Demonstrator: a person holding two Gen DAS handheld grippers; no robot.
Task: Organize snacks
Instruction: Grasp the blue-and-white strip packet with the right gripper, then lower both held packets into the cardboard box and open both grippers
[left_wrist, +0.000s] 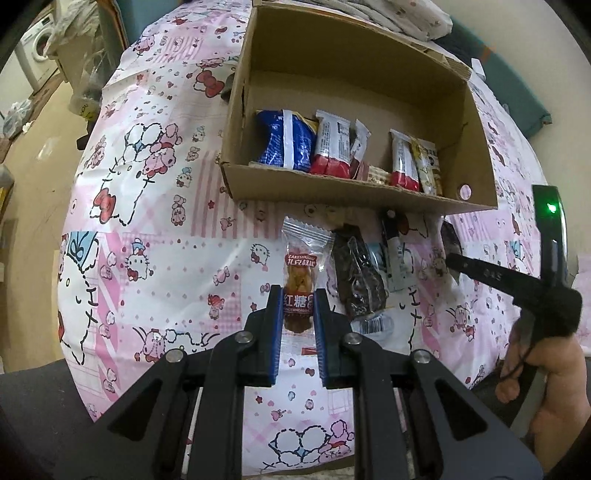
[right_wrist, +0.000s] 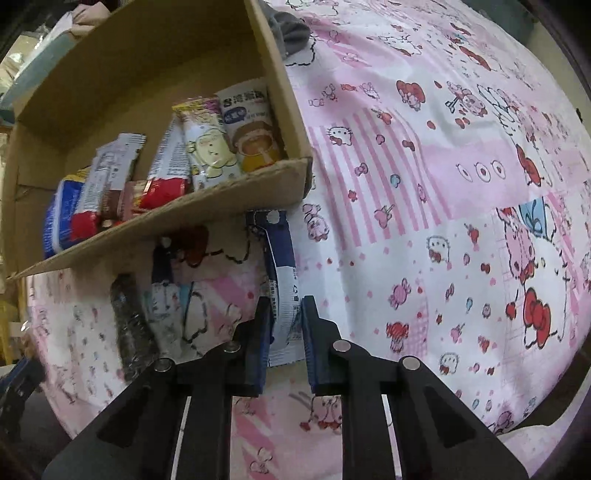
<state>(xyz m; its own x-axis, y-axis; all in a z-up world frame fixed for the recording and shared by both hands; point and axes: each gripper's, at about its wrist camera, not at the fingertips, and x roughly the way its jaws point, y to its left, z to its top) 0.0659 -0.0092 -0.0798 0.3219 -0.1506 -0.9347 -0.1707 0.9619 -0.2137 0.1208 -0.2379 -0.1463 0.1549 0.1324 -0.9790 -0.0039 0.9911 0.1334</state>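
My left gripper (left_wrist: 298, 295) is shut on a clear packet of brown-sugar twists (left_wrist: 301, 269) that lies on the pink cartoon tablecloth (left_wrist: 147, 221). My right gripper (right_wrist: 284, 306) is shut on a blue and white sachet (right_wrist: 282, 280) lying just below the cardboard box (right_wrist: 221, 192). The cardboard box (left_wrist: 332, 188) holds a row of upright snack packets: a blue bag (left_wrist: 286, 138), red and white bars (left_wrist: 334, 147) and yellow packs (right_wrist: 207, 144). A dark packet (left_wrist: 356, 280) and a pale blue one (left_wrist: 395, 254) lie loose in front of the box.
In the left wrist view the other gripper's black handle (left_wrist: 517, 280) and a hand (left_wrist: 546, 384) sit at the right. A washing machine (left_wrist: 38, 51) and bags stand on the floor at the far left. Folded cloth (left_wrist: 406, 14) lies behind the box.
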